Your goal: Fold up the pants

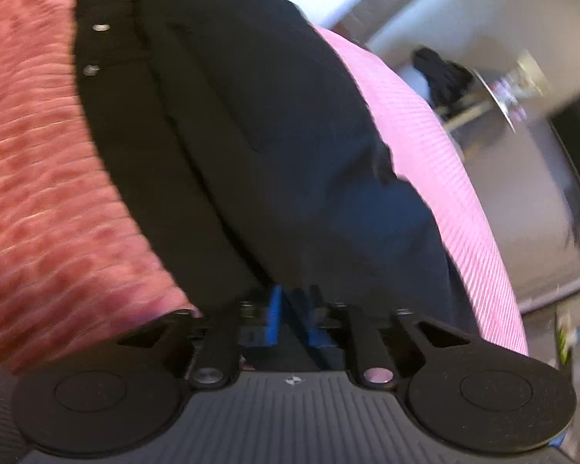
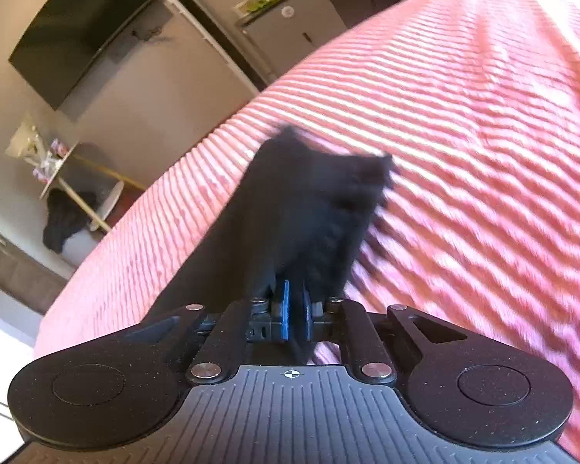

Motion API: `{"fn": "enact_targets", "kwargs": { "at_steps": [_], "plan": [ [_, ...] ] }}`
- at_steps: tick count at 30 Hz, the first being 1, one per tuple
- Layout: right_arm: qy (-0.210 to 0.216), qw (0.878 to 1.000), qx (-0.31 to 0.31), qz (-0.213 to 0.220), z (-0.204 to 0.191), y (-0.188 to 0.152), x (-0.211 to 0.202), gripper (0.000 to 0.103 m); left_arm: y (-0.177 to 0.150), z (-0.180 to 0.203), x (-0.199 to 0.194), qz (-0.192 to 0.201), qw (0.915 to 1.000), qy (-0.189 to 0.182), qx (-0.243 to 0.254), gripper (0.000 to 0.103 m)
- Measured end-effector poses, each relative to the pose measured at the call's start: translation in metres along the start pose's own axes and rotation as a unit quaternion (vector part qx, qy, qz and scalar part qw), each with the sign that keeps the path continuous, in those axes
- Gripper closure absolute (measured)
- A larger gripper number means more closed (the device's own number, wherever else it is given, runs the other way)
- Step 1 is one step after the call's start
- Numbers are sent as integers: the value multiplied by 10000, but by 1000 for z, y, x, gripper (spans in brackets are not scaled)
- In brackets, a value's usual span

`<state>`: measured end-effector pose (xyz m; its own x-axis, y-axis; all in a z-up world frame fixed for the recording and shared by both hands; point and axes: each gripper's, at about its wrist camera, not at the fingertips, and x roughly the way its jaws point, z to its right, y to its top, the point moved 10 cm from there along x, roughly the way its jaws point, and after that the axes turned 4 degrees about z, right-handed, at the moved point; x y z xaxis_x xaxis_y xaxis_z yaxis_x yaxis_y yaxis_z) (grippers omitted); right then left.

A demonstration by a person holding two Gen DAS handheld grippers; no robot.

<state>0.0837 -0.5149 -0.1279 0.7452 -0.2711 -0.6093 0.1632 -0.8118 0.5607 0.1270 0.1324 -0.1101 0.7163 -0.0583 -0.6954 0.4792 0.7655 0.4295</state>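
Left wrist view: the pants (image 1: 251, 123) lie on the pink bedspread (image 1: 38, 154), directly ahead of my left gripper (image 1: 290, 309) and running away from it; the waistband with its two metal snaps (image 1: 96, 48) sits at the far end, so the long axis follows the line my fingers point along. Dark cloth fills the space between the blue pads (image 1: 272, 317), which stand only a little apart; the frame is blurred, so I judge that they pinch the fabric but cannot confirm it. Right wrist view: my right gripper (image 2: 295, 311) has its pads nearly together, clamped on a bunch of the pants (image 2: 309, 212). That bunch rises from the jaws and hangs forward over the bedspread (image 2: 464, 116), its loose end ahead and slightly to the right. Both grippers meet the garment at their fingertips, so neither is nearer; the next fold depends on carrying the held cloth along the long axis toward the waistband.
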Motion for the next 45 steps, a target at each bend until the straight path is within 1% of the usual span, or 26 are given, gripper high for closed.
{"fn": "enact_targets", "kwargs": {
  "at_steps": [2,3,4,5,7,10,13,14,16,18,21,23,24,26,27,28,32,34,35,36,38,39,40,42,43,45],
  "plan": [
    [153,9996,247,-70,2,0,1,87,14,2,-6,319,9993,108,144,34],
    [164,9993,306,-113,3,-2,0,78,20,3,-7,461,9983,210,282,30],
    [160,9992,330,-140,6,-2,0,66,29,4,-10,631,9969,286,372,27],
    [153,9993,313,-163,8,-1,1,62,35,-2,-12,745,9960,327,377,27],
    [71,9995,246,-176,12,-2,-2,61,52,-9,-14,846,9956,377,165,27],
    [288,9979,473,-345,14,-4,-4,61,77,-30,-25,901,9943,425,-370,27],
    [547,9952,732,-357,13,-2,-15,58,98,-55,-39,1003,9918,503,-615,27],
    [632,9948,738,-290,14,1,-19,57,105,-63,-45,1080,9909,512,-618,27],
    [658,9944,805,-206,20,7,-22,44,121,-71,-50,1189,9897,575,-559,27],
    [783,9918,992,-208,26,8,-25,44,136,-76,-49,1303,9888,579,-430,27],
    [1043,9849,1323,-405,31,1,-18,44,151,-85,-36,1202,9904,592,-330,26],
    [896,9858,1331,-496,33,-4,-10,45,156,-95,-20,1032,9914,666,-444,26],
    [871,9866,1285,-497,32,-5,-8,47,157,-98,-11,937,9927,575,-504,26],
    [885,9878,1209,-433,27,-4,-8,60,160,-98,-1,879,9935,467,-548,27],
    [937,9884,1138,-353,23,-1,-9,75,162,-96,1,923,9934,434,-520,27],
    [933,9896,1052,-303,20,1,-9,80,166,-96,7,953,9933,469,-462,27],
    [903,9910,948,-288,13,6,-5,78,176,-94,22,990,9928,580,-344,27],
    [905,9907,950,-357,12,6,3,70,180,-89,25,993,9930,589,-253,28],
    [891,9903,979,-411,13,5,7,69,181,-86,25,1009,9930,568,-242,37],
    [877,9900,1016,-429,13,5,10,69,181,-81,24,1016,9930,561,-213,40],
    [862,9920,865,-316,10,6,9,83,183,-81,25,1008,9924,699,-129,58],
    [838,9936,713,-241,7,8,8,97,184,-81,25,1004,9926,683,-85,64],
    [881,9939,641,-186,4,10,7,98,184,-80,24,995,9932,611,-36,74],
    [911,9933,683,-212,2,11,9,97,185,-79,21,985,9934,585,1,76],
    [940,9930,666,-253,-1,11,11,94,186,-78,19,991,9934,575,6,76],
    [925,9937,557,-314,-5,9,17,94,186,-79,20,994,9934,576,29,76]
  ]
}}
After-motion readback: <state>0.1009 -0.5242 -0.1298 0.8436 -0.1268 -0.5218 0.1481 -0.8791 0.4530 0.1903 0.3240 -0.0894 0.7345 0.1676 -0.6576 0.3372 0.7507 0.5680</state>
